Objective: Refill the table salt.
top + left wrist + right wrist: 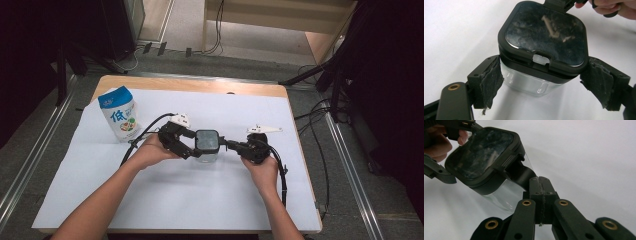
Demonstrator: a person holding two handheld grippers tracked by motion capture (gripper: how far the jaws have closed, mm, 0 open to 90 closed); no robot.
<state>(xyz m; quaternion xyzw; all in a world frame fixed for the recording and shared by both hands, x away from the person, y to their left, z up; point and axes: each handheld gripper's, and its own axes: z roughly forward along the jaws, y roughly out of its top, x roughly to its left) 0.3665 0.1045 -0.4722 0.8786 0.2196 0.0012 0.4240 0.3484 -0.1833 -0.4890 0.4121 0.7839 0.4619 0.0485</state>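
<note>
Two grippers met at one clear container (206, 146) mid-table; the left gripper (541, 82) stood spread around its walls, pads just beside the plastic; the right gripper (540, 185) was pressed together on the lid's (546, 32) black tab; the box looked light, rigid and slick, best clasped low on its flat sides; white paper (180, 195) covered the wooden table (190, 84), a milk-powder bag (120, 114) at far left, dark floor and cables beyond.

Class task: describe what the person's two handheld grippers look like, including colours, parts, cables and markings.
Both the left gripper and right gripper are black, with linked bars joined by brass-coloured rivets. The left one's jaws carry worn dark grey pads. Each has a pale three-cornered plate on top and a trailing black cable. Forearms are unsleeved.
</note>
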